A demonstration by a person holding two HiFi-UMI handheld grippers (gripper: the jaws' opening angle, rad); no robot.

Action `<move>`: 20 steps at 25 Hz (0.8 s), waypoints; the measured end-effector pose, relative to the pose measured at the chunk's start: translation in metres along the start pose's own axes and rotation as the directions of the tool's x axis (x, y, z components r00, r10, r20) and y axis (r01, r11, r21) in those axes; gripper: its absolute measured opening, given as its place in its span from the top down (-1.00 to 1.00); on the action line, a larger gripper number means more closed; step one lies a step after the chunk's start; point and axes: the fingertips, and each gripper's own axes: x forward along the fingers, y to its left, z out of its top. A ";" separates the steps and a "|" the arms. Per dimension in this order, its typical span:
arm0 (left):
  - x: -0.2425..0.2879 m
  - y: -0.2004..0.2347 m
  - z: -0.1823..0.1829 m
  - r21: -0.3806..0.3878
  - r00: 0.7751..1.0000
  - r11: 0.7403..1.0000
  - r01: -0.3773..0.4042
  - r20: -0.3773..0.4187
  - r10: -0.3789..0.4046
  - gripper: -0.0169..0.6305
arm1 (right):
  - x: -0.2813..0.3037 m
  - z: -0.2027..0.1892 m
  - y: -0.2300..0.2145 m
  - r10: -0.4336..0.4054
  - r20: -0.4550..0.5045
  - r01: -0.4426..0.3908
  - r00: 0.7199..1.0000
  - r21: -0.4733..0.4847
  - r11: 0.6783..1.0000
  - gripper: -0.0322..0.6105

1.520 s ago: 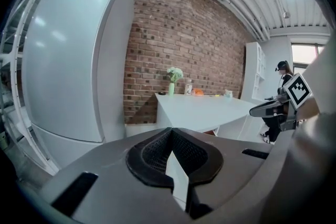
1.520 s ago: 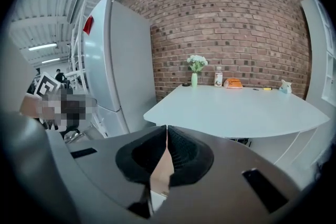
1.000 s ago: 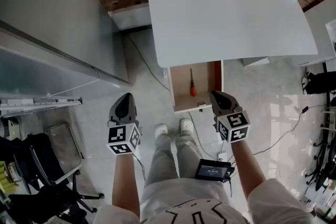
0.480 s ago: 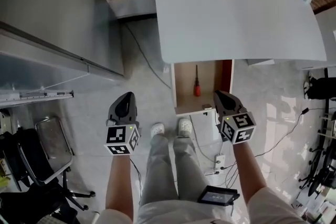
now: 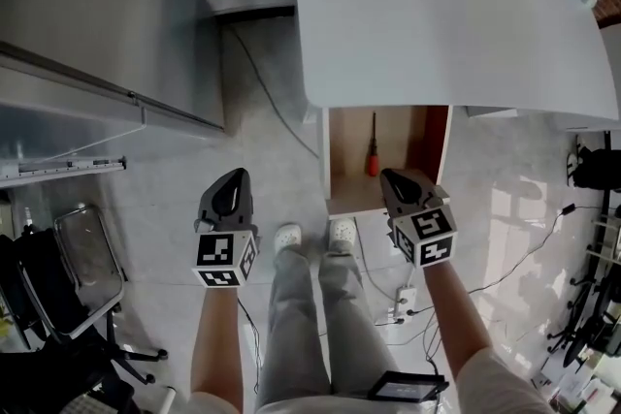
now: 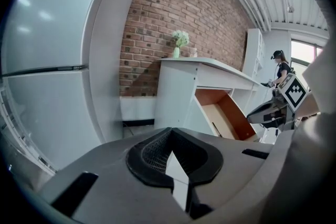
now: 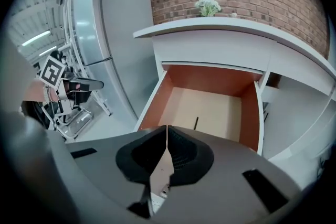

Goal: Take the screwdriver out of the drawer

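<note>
Both grippers have sunk toward the open drawer; the right gripper now hangs over its front edge, jaws together and empty, like the left gripper. The screwdriver lies in the drawer just ahead of the right fingertips. Still the approach, I judge: next the right jaws must part and dip onto the red handle

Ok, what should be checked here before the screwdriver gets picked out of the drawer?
1. Drawer open: ok, pulled well out.
2. Screwdriver reachable: ok, lying alone on the drawer floor.
3. Right gripper open to grasp: not ok, jaws together.
4. Right gripper at the screwdriver: not ok, over the drawer's front edge, apart from it.
5. Left gripper empty: ok, shut on nothing.
</note>
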 end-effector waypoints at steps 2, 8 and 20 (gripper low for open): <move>0.004 0.001 -0.004 0.001 1.000 1.000 0.005 -0.010 -0.005 0.91 | 0.010 -0.003 -0.001 0.005 -0.027 -0.005 1.000 -0.001 1.000 0.83; 0.018 0.011 -0.007 -0.015 0.999 1.000 -0.014 -0.033 0.014 0.91 | 0.045 -0.023 -0.030 -0.003 -0.154 0.026 0.988 0.152 0.988 0.83; 0.028 0.029 -0.014 -0.021 0.996 1.000 -0.022 -0.087 0.020 0.91 | 0.115 -0.066 -0.058 -0.025 -0.441 0.141 0.897 0.230 0.963 0.44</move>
